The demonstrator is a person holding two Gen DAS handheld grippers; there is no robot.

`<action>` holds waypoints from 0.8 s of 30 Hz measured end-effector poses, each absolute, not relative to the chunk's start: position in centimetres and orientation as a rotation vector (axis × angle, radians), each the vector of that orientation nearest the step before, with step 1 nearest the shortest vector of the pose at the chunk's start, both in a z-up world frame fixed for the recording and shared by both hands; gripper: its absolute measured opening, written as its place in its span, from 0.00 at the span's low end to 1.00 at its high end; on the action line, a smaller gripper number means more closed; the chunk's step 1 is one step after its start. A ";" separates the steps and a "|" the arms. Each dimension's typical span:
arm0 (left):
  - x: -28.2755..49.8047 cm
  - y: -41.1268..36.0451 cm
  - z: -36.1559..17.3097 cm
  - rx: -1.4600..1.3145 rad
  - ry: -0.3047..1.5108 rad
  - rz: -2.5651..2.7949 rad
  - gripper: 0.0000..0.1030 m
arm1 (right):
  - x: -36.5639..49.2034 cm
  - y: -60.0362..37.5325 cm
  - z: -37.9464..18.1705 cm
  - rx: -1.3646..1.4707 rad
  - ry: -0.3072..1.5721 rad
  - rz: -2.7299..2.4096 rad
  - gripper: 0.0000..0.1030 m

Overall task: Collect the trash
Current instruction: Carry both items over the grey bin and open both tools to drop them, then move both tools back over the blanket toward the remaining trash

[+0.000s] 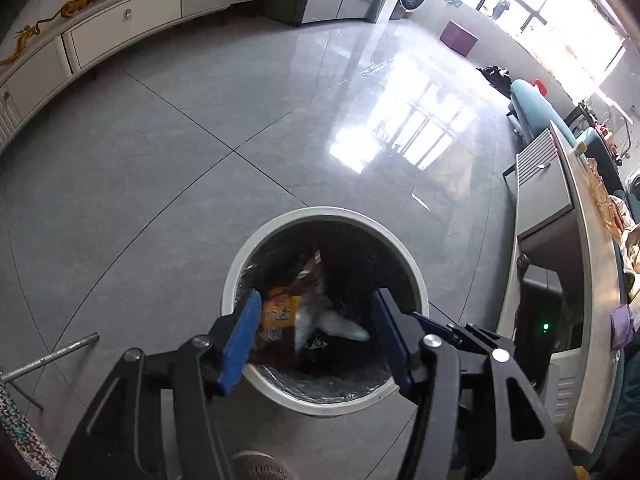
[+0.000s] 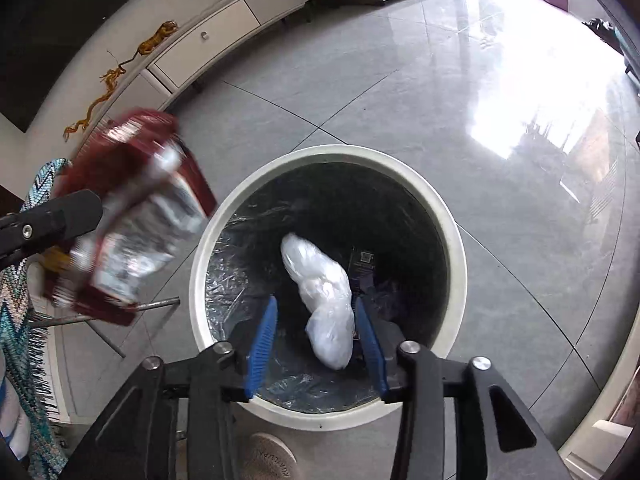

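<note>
Both grippers hover over the round white trash bin (image 2: 454, 216) on the grey floor. The left gripper (image 1: 316, 334) gapes about halfway, empty, wrappers (image 1: 280, 316) lying in the bin beneath. The right gripper (image 2: 316, 344) stands partly open around a crumpled white plastic bag (image 2: 326, 300); whether the pads touch it is unclear. A blurred red packet (image 2: 132, 216) shows at nine o'clock.
</note>
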State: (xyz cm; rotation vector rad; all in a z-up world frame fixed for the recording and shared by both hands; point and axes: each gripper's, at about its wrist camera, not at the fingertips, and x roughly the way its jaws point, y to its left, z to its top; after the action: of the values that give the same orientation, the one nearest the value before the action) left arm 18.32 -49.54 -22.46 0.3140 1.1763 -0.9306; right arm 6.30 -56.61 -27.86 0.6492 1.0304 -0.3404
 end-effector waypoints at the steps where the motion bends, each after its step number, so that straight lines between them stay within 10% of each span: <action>1: 18.3 -49.5 -22.5 0.310 1.182 -0.937 0.55 | 6.1 -56.6 -27.9 0.650 1.032 -0.345 0.44; 24: 13.5 -33.7 -8.0 0.253 0.846 -0.749 0.63 | 2.8 -48.3 -13.6 0.391 0.801 -0.427 0.67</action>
State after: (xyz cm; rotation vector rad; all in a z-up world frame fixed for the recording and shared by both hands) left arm 13.54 -33.74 -7.98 0.2530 0.8464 -0.7489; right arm 2.77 -48.26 -13.57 0.3908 0.8011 -0.4266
